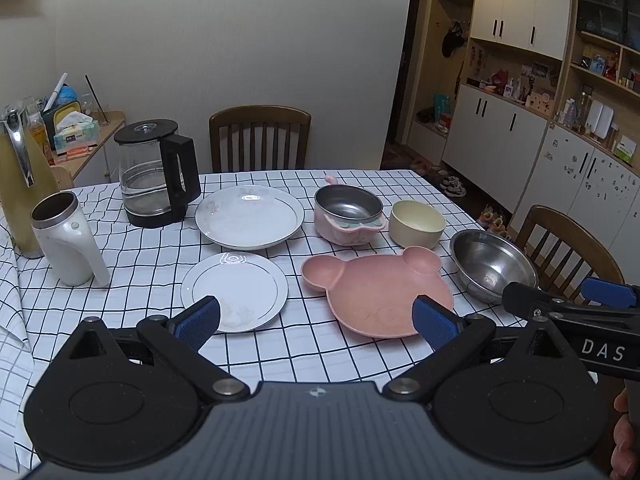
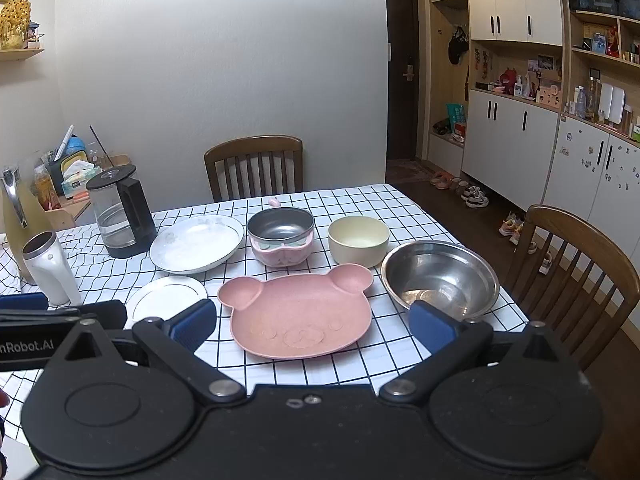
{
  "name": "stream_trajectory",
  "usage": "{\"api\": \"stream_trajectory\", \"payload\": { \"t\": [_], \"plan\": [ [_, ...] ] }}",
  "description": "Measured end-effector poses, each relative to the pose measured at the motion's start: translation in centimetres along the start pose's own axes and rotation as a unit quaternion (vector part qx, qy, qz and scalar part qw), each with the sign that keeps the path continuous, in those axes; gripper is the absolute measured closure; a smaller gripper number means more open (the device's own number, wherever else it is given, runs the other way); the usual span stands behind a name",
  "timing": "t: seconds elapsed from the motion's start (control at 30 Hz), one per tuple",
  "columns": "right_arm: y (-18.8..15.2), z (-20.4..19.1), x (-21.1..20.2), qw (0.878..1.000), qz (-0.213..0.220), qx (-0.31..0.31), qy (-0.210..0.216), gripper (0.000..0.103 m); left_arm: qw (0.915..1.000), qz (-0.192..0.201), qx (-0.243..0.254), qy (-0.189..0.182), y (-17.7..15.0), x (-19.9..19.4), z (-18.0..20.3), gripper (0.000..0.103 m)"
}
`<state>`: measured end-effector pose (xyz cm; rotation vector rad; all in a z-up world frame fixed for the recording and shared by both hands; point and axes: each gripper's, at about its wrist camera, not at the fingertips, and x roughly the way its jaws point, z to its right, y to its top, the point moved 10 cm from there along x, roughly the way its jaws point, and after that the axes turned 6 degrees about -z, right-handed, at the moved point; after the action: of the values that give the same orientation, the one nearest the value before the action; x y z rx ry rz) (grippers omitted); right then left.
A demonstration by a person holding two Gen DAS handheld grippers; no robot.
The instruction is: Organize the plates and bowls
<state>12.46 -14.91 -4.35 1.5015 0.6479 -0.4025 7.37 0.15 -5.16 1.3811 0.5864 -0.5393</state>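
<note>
On the checked tablecloth lie a large white plate (image 1: 250,216) (image 2: 198,243), a small white plate (image 1: 234,290) (image 2: 166,298) and a pink bear-shaped plate (image 1: 376,290) (image 2: 298,312). Behind them stand a pink bowl with a steel liner (image 1: 348,214) (image 2: 281,236) and a cream bowl (image 1: 417,224) (image 2: 359,240). A steel bowl (image 1: 492,264) (image 2: 440,276) sits at the right. My left gripper (image 1: 316,320) hovers open above the table's near edge, between the small plate and the bear plate. My right gripper (image 2: 312,324) is open over the bear plate's near rim. Neither holds anything.
A glass kettle (image 1: 154,174) (image 2: 120,212), a white mug (image 1: 66,236) (image 2: 50,266) and a yellow thermos (image 1: 18,184) stand at the left. Wooden chairs stand behind the table (image 1: 260,138) and at its right (image 2: 576,276). Cabinets and shoes line the right wall.
</note>
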Motion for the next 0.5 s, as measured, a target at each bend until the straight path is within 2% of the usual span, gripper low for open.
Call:
{"api": "stream_trajectory", "payload": {
  "t": [0.5],
  "plan": [
    [-0.06,0.14,-0.45,1.000,0.002,0.003,-0.012,0.000,0.9999,-0.003,0.004,-0.012,-0.13,0.25,0.13,0.000]
  ]
}}
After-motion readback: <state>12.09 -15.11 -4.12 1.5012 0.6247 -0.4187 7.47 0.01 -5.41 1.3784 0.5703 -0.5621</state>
